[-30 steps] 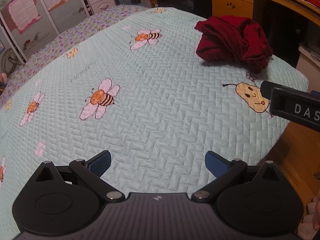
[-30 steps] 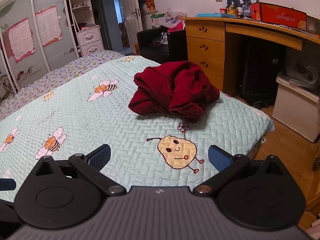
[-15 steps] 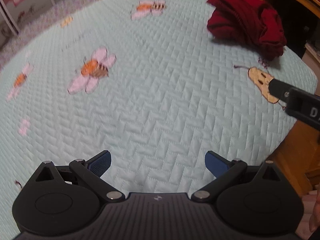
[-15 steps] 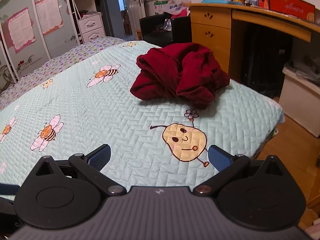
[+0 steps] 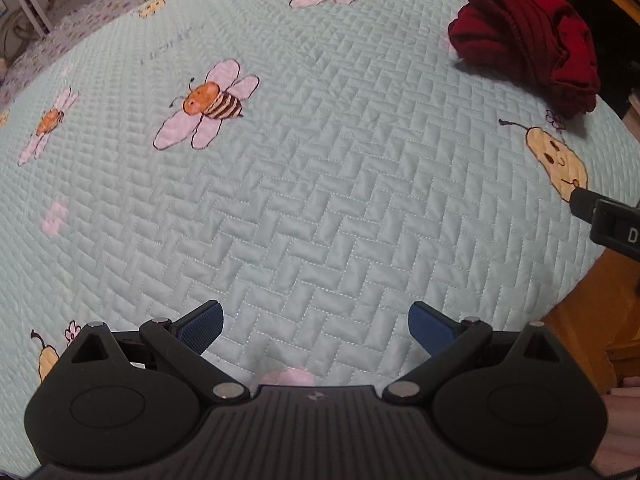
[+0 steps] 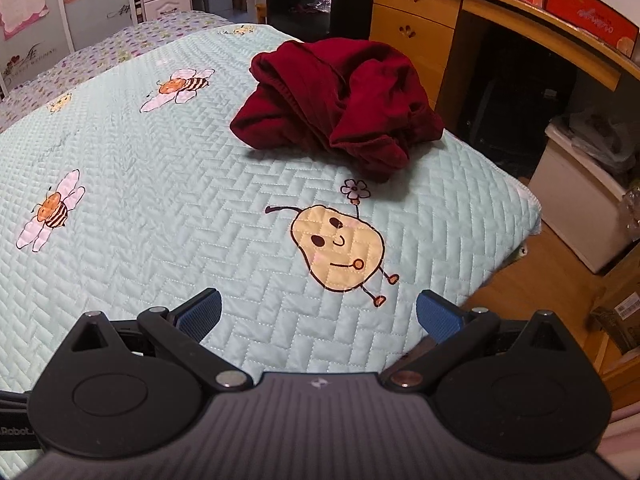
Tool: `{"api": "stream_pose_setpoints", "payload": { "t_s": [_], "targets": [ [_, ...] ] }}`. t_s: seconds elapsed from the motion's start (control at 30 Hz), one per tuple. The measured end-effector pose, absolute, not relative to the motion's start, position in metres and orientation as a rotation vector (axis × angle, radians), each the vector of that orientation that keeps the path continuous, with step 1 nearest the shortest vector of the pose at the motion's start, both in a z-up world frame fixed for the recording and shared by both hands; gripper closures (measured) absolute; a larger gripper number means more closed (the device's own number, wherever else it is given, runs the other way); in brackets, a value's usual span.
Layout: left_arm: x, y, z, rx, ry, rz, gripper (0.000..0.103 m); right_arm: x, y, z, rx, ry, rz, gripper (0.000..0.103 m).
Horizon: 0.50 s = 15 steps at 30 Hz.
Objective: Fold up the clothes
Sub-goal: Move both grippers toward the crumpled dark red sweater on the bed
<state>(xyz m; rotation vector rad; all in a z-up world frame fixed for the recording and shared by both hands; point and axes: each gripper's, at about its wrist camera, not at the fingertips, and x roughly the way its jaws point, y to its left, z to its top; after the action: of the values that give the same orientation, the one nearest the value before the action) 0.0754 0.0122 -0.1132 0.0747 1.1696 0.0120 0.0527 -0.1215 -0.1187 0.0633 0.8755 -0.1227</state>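
Lying crumpled on the quilt point(image 6: 160, 184), red garment point(image 6: 340, 100) near desk point(image 6: 420, 28); both jaws wide, empty.

Warm, dim indoor light, even from above. Soft short shadow under the near edge of the red garment point(image 6: 336, 100). Slight sheen on the quilted bedspread point(image 5: 320, 200), no hard glare. Strong fisheye bending in both views: bed edges curve, corners go dark. Left view a little soft and grainy toward its rim; right view sharper. Space under the desk point(image 6: 516, 92) nearly black.
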Motion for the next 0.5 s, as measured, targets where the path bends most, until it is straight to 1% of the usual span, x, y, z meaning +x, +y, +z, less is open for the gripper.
{"api": "stream_pose_setpoints", "payload": {
  "t_s": [0.3, 0.5],
  "targets": [
    [0.067, -0.007, -0.096, 0.104, 1.091, -0.067, 0.002, 0.046, -0.131, -0.112, 0.092, 0.806, -0.109, 0.0],
    [0.07, -0.012, -0.098, 0.111, 1.1, -0.09, 0.002, 0.053, -0.143, -0.118, 0.126, 0.812, -0.11, 0.0]
  ]
}}
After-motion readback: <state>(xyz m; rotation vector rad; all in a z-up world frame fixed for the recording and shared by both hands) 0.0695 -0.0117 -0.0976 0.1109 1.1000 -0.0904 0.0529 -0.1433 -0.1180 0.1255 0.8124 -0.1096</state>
